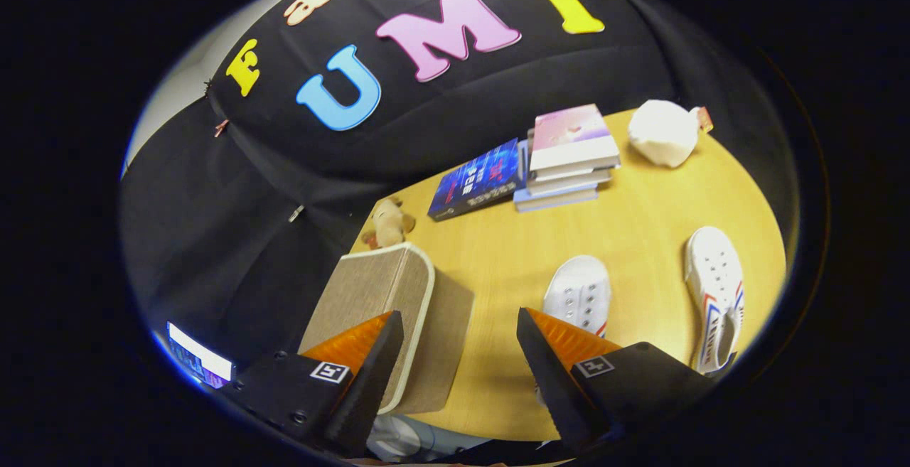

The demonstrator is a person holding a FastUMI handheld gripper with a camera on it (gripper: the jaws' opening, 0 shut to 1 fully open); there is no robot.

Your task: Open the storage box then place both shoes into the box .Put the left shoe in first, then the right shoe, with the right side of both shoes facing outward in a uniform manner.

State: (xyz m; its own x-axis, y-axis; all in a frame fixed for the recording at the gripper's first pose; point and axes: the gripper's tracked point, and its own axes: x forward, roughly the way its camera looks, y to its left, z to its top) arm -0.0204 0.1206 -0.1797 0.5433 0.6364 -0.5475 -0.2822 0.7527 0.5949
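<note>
A beige fabric storage box (387, 303) with a pale trimmed lid stands on the wooden table (512, 239), lid down, just ahead of my left finger. My gripper (458, 328) hangs open above the table with nothing between its fingers. One white shoe (579, 293) lies toe away from me just beyond my right finger, which hides its heel. A second white shoe (714, 293) with red and blue side stripes lies further right near the table's edge.
A stack of books (569, 158) and a blue book (480, 179) lie at the back of the table. A white bundle (665, 133) sits at the far right corner. A small plush toy (387, 224) rests behind the box.
</note>
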